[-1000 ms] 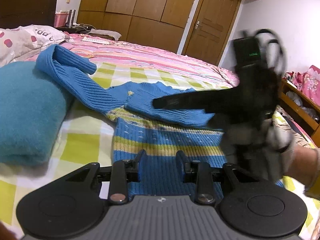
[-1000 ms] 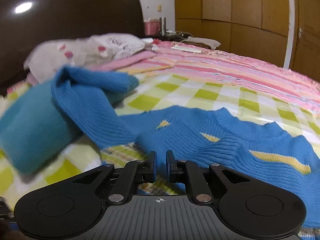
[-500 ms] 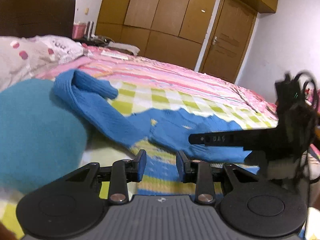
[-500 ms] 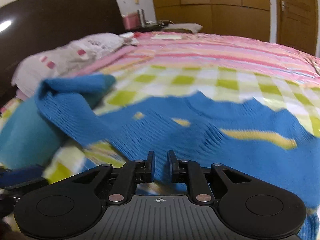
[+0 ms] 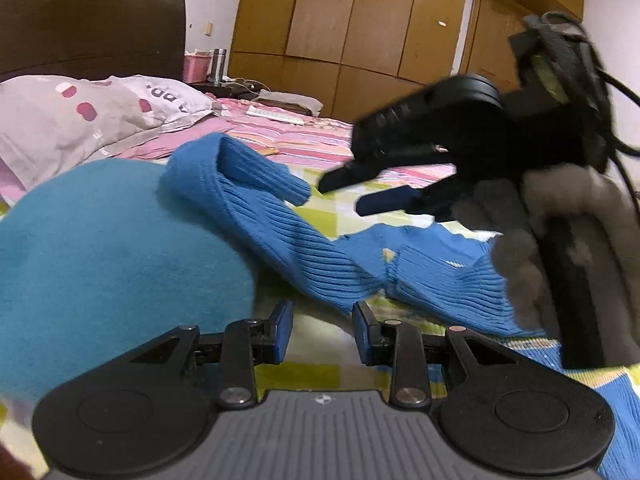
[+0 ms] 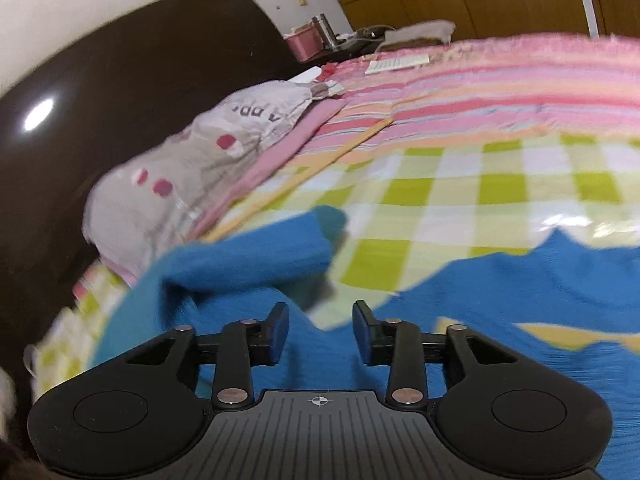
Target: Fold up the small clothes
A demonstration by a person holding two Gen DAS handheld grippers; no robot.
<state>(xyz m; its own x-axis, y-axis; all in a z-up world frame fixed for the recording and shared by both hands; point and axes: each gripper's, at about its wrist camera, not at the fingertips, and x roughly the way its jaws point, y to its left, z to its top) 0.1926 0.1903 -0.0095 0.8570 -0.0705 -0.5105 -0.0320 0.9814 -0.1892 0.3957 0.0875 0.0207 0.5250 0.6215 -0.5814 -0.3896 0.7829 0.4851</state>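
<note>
A blue ribbed sweater (image 5: pixel 440 280) with yellow stripes lies on the checked bed sheet (image 5: pixel 336 216). Its sleeve (image 5: pixel 260 208) runs up to the left over a folded teal cloth (image 5: pixel 100 260). My left gripper (image 5: pixel 322 312) is low over the sheet beside the sleeve's base, jaws apart with nothing between them. My right gripper (image 5: pixel 340 198), held by a grey gloved hand (image 5: pixel 520 272), hovers above the sleeve's cuff end. Its jaws are opening and hold nothing. In the right wrist view the right gripper (image 6: pixel 320 312) is over the blurred blue sleeve (image 6: pixel 240 260).
A grey spotted pillow (image 5: pixel 80 120) and a dark headboard (image 5: pixel 92 20) are at the left. A pink striped blanket (image 5: pixel 300 140) covers the far half of the bed. Wooden wardrobes (image 5: pixel 360 20) stand behind, and a bedside stand has a pink box (image 5: pixel 197 68).
The right gripper let its shut jaws part, rolled, and swung up and left over the sleeve. The left gripper slid left, so the teal cloth now fills more of its view.
</note>
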